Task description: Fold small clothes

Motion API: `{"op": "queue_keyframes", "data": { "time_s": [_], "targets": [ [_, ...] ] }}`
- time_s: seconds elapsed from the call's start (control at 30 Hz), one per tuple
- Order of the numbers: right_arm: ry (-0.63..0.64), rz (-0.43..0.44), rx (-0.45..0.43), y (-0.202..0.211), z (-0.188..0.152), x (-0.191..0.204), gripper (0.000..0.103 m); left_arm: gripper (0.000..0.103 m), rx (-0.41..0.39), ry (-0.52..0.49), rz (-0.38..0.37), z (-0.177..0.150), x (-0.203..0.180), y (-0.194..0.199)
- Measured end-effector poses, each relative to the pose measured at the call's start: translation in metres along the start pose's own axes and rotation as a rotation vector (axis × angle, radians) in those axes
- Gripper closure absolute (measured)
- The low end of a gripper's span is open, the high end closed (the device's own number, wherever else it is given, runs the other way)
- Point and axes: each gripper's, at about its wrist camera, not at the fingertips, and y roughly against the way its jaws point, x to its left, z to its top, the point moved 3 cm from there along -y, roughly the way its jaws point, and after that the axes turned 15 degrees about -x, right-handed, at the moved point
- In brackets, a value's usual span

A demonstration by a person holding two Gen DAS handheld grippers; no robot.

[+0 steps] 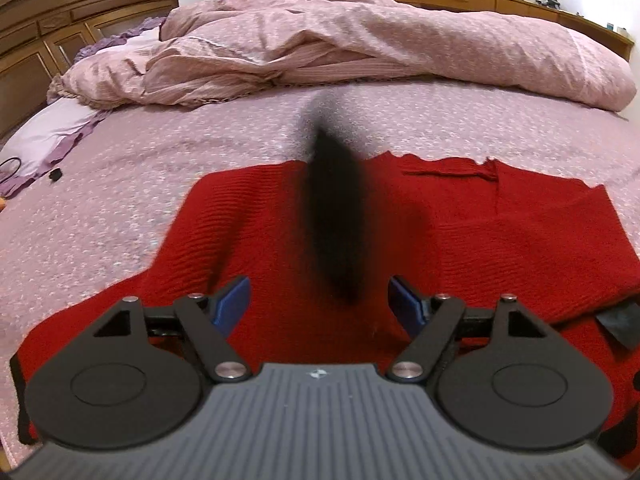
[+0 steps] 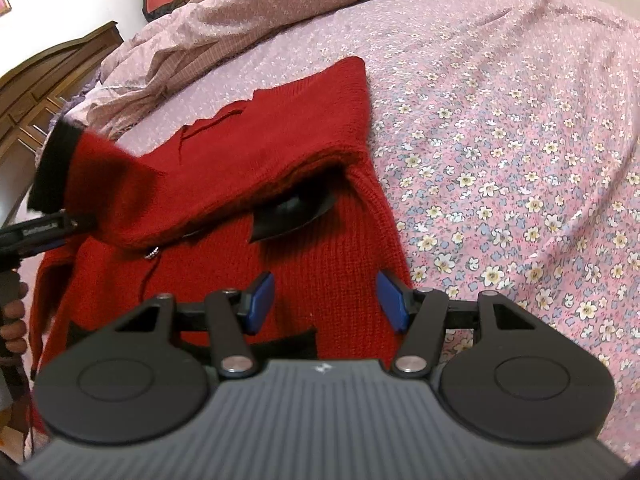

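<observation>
My left gripper (image 1: pixel 318 300) open over the red sweater (image 1: pixel 500 236), nothing between its jaws, a blurred black cuff (image 1: pixel 334 216) in the air above the sweater, my right gripper (image 2: pixel 325 300) open too (empty), sweater flat on the flowered bedsheet (image 2: pixel 520 160), crumpled duvet (image 1: pixel 360 40) beyond it

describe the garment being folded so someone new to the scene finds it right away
Start at the bed, covered by a pink flowered sheet, with a rumpled pink quilt at its far side. On the sheet in front of the quilt lies a red knit sweater, part folded over itself. It is the only bright red thing with black trim among the pale pinks.
</observation>
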Motion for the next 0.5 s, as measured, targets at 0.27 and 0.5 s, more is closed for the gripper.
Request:
{"op": "queue_keyframes", "data": {
  "time_s": [0.27, 0.5],
  "targets": [
    [0.041, -0.020, 0.018, -0.001, 0.002, 0.007, 0.043, 0.022, 0.010, 0.005, -0.037, -0.001, 0.024, 0.001],
    [0.101, -0.027, -0.018, 0.003, 0.025, 0.018, 0.043, 0.024, 0.002, -0.005, -0.179, 0.007, 0.032, -0.021]
  ]
}}
